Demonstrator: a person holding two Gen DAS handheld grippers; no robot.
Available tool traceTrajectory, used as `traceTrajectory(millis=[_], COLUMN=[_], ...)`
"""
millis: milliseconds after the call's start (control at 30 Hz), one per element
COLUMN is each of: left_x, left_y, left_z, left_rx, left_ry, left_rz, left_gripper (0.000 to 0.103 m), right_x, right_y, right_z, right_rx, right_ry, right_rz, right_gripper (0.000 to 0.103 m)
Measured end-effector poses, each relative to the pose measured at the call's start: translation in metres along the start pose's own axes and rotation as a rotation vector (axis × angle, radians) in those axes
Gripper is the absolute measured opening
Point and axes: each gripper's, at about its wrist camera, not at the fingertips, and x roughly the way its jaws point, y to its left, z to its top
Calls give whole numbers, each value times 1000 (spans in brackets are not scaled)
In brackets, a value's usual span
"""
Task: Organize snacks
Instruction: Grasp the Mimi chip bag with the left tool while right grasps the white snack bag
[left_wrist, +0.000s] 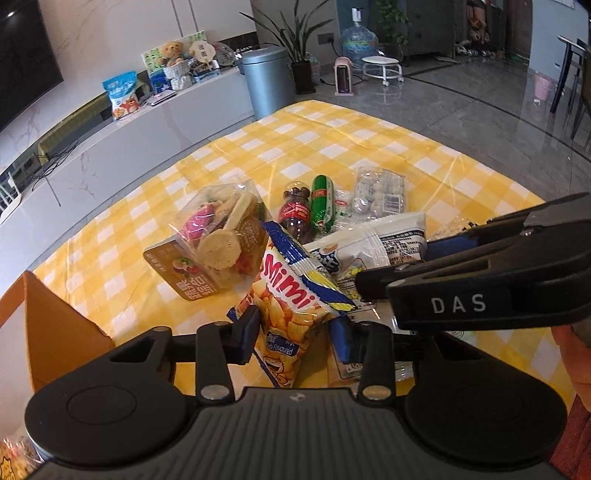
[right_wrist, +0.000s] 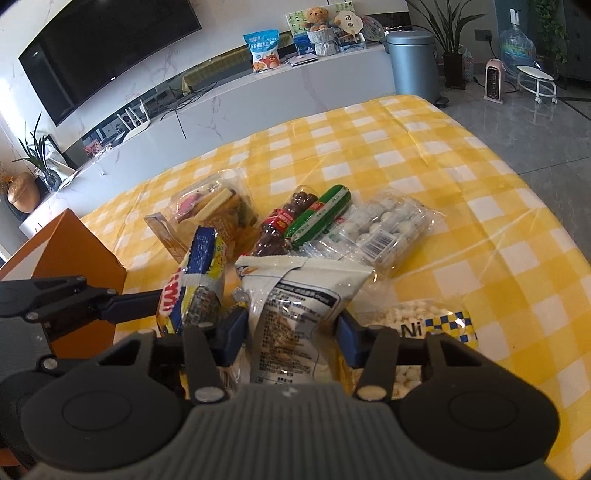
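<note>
Two grippers each clamp a bag, left gripper (left_wrist: 301, 338) the chips bag (left_wrist: 291, 295), right gripper (right_wrist: 291, 338) the white bag (right_wrist: 295, 299); crowded together, either could snag the other's bag loose.

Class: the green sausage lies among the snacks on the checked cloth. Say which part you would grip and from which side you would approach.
Grip the green sausage at mid-length, from above, fingers across its narrow width. It lies flat and slanted, with the bottle close on its left and the tray on its right, so ends and sides are crowded.
</note>
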Motion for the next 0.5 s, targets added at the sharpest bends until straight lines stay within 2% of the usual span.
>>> traceTrajectory(millis=[200, 500], left_x=[-12, -47], left_y=[7, 18], left_z=[-5, -14], left_rx=[-73, -178], left_ry=[-26, -124], left_rz=[3, 5], left_gripper=[38, 33], right_x=[-6, -30], right_y=[3, 6], right_z=[-2, -7], right_rx=[-6, -36], right_ry=[-11, -77], right_rz=[12, 35], right_gripper=[36, 30])
